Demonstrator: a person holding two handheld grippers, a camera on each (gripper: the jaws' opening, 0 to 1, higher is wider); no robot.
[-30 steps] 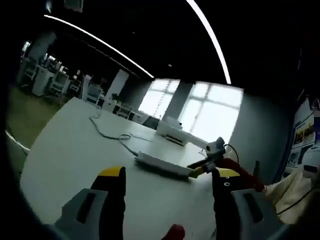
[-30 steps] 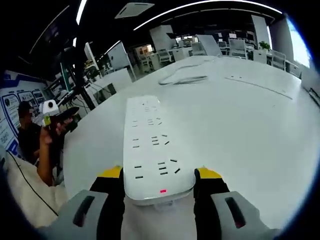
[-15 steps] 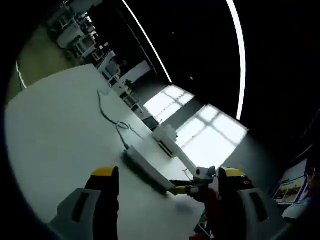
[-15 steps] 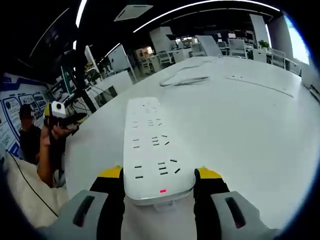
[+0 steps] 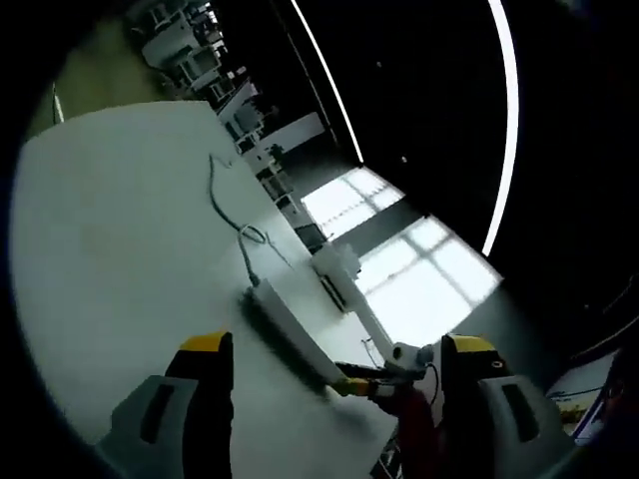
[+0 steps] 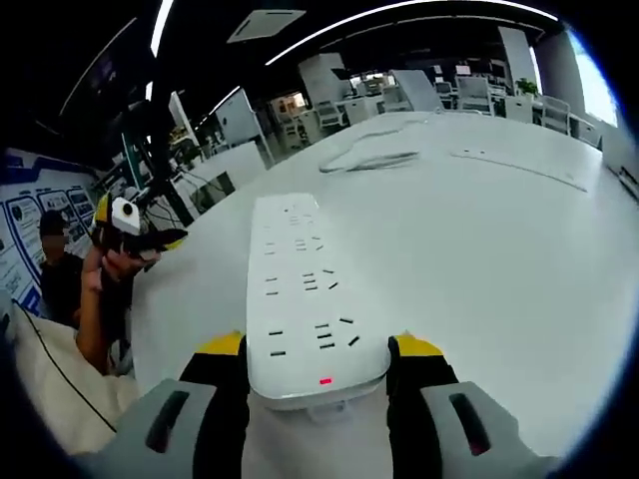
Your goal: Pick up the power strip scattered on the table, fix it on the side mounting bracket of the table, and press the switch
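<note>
right gripper (image 6: 318,349) pinching near end of power strip (image 6: 300,289), flat on table (image 6: 499,249), for lift. left gripper (image 5: 334,349) spread, empty, raised clear at left.

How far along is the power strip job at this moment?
Done: the right gripper has its jaws closed on the switch end of the power strip, which seems to lie flat on the white table, its cable trailing across it. In hand: the pickup. The left gripper is open and holds nothing. Left: mounting it on the side bracket, which I cannot make out, and pressing the red switch.
</note>
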